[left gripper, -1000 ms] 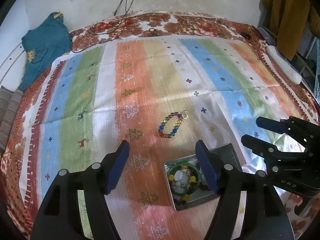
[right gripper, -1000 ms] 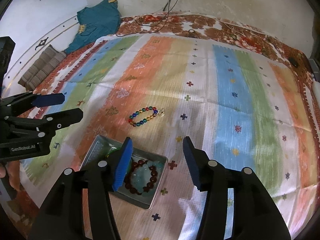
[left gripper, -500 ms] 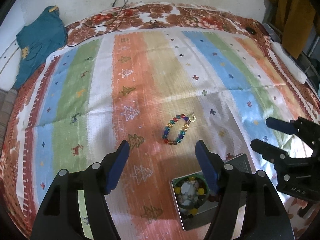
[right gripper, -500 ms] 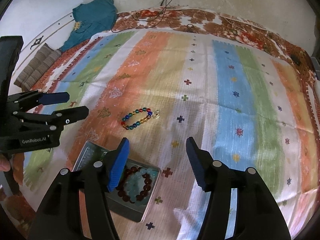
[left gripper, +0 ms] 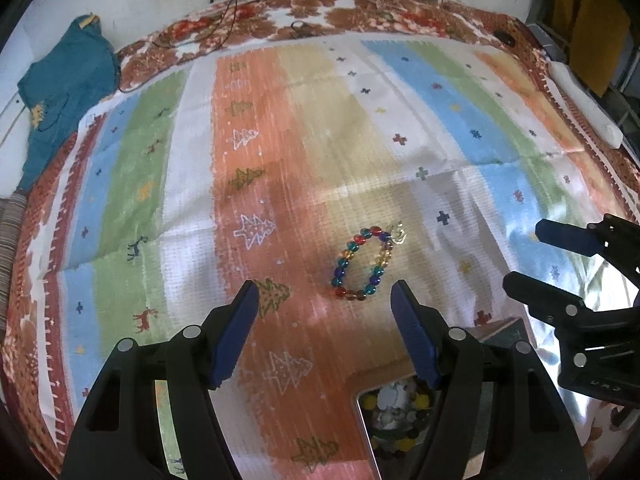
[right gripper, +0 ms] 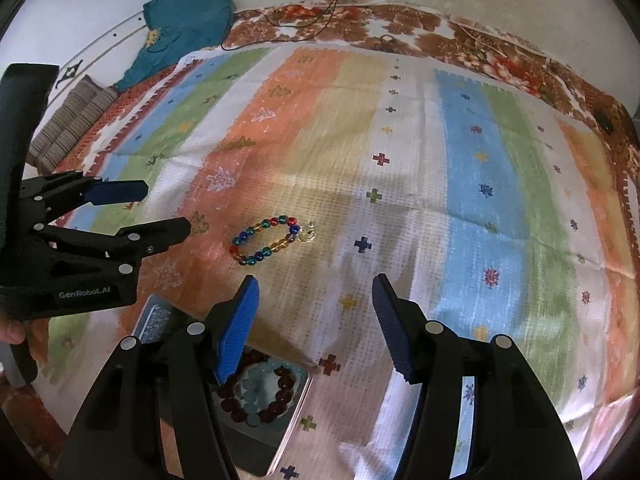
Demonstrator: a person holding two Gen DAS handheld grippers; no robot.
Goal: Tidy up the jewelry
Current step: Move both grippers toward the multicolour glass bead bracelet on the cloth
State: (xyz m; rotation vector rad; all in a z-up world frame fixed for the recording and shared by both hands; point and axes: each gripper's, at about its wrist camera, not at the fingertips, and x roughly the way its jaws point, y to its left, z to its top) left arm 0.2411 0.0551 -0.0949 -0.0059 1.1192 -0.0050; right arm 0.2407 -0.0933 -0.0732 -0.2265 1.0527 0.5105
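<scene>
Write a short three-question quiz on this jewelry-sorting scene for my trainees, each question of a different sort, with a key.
1. True or false: the multicoloured bead bracelet lies inside the metal tin.
2. Which gripper holds something? A) left gripper B) right gripper C) neither
3. Fill in: the bracelet's small gold charm rests on the striped ____.

Key
1. False: it lies on the cloth, beyond the tin.
2. C: both are open with nothing between the fingers.
3. cloth
</scene>
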